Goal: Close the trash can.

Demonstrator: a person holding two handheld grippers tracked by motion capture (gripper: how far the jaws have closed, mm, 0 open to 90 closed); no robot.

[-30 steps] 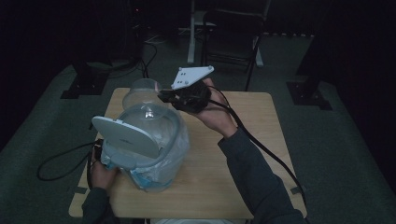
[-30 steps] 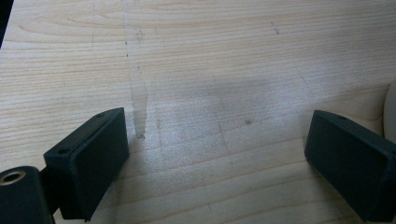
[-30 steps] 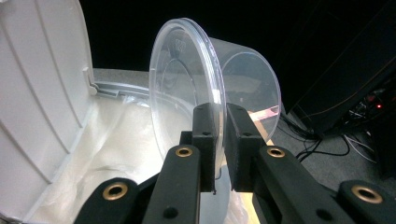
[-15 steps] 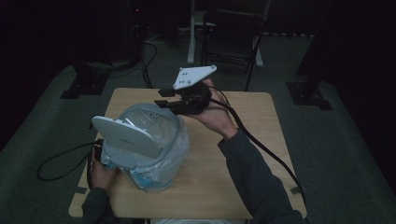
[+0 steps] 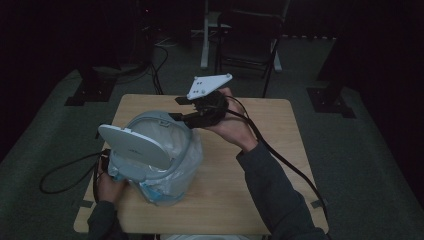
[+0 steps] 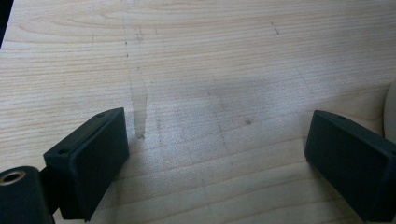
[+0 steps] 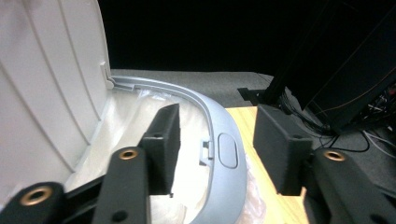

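Note:
A small bin [image 5: 167,177] wrapped in a clear plastic bag stands on the wooden table [image 5: 280,165], left of centre. Its white lid [image 5: 132,145] is tipped up toward me, and a grey ring [image 5: 187,145] sits around the mouth. My right gripper [image 5: 176,108] is at the bin's far right edge, open. In the right gripper view the jaws [image 7: 219,126] straddle the grey ring [image 7: 224,154], one inside over the liner [image 7: 126,135], one outside, beside the lid [image 7: 46,93]. My left gripper [image 6: 215,149] is open wide over bare wood. The left hand [image 5: 106,182] rests low at the bin's near left.
A cable [image 5: 60,175] loops off the table's left edge onto the floor; another trails along the right forearm. A folding chair [image 5: 250,35] and dark stand feet [image 5: 85,92] lie beyond the far edge. The table's right half is bare wood.
The grey ring, held above the bin a second ago, has come down onto the bin's mouth over the bag. My right gripper moved down and nearer with it. The left hand stayed put.

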